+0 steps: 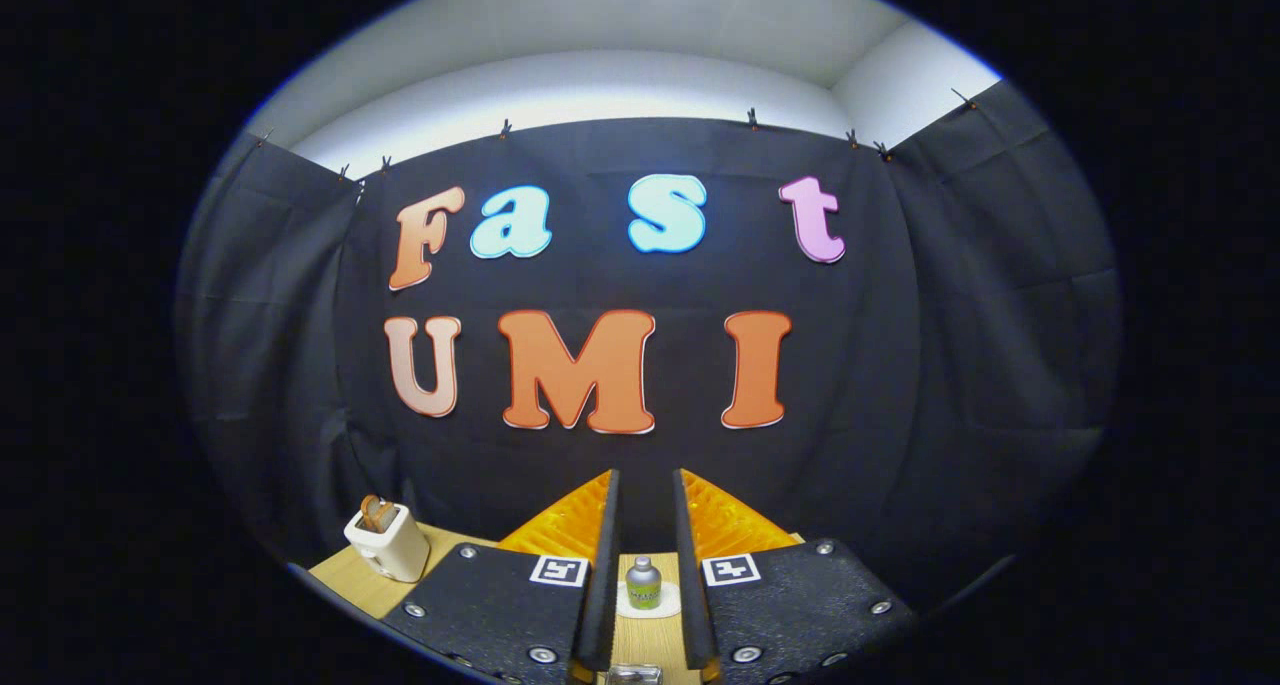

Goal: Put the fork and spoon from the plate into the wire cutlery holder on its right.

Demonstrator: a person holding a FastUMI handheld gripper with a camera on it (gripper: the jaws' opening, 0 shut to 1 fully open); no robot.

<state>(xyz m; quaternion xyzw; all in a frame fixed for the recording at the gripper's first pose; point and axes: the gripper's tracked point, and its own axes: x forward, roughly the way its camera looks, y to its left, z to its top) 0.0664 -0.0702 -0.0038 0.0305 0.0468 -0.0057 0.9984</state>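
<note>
Beyond my claw (645, 545) hangs the booth's wall of dark cloth (950, 365), matte and softly creased, clipped along its top edge under a pale, smooth ceiling. Below it runs the worktop (350, 577), a flat slab of light wood grain. Off to the left of my fingers (600, 555) stands a cream toaster (388, 543), boxy with rounded corners, with browned slices of bread poking from its slot. My claw is held narrow, with only a slim gap between the two flat fingers, which grip nothing; ribbed wedges back them. Just ahead, seen through that gap, a small squat bottle (643, 583) with a grey cap sits on a round white coaster. I cannot see the fork, spoon, plate or wire holder from this angle.
</note>
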